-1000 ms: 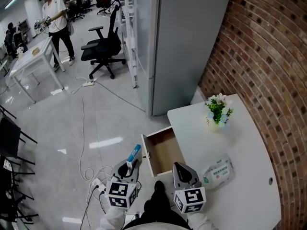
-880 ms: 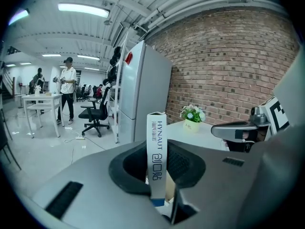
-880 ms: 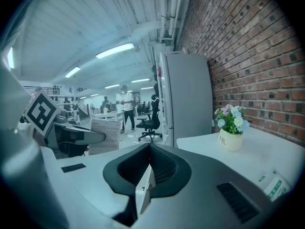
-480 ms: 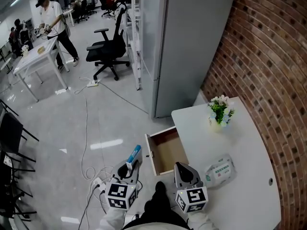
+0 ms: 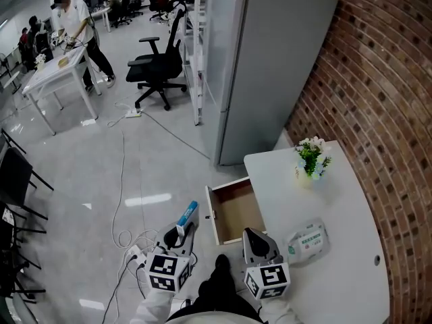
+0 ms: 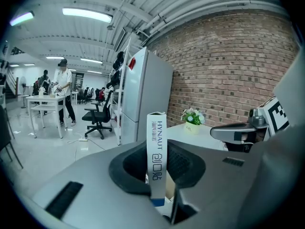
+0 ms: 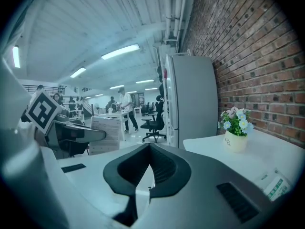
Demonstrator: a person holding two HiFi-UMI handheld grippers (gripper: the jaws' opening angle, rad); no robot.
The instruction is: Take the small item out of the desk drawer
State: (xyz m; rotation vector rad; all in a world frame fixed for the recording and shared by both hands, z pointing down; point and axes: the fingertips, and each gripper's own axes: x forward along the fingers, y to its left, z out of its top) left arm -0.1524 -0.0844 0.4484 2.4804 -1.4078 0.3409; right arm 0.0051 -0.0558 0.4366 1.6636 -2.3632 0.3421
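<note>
My left gripper (image 5: 181, 231) hangs over the floor to the left of the desk, shut on a small white and blue box (image 5: 188, 214). In the left gripper view the narrow box (image 6: 156, 128) stands upright between the jaws, which press on its lower part. The desk drawer (image 5: 235, 209) is pulled open and its wooden bottom looks bare. My right gripper (image 5: 252, 234) sits at the drawer's near right corner, over the edge of the white desk (image 5: 337, 275). Its jaws meet at the tips with nothing held (image 7: 148, 146).
A small flower pot (image 5: 310, 160) stands at the desk's far side, and a pack of wipes (image 5: 307, 240) lies near my right gripper. A grey cabinet (image 5: 260, 66) and a brick wall (image 5: 378, 100) border the desk. Cables (image 5: 131, 241) trail on the floor; an office chair (image 5: 158, 63) and a person (image 5: 74, 22) are farther off.
The head view has drifted a little, so the scene sits slightly differently in frame. Both grippers keep their places, and the left still holds the box.
</note>
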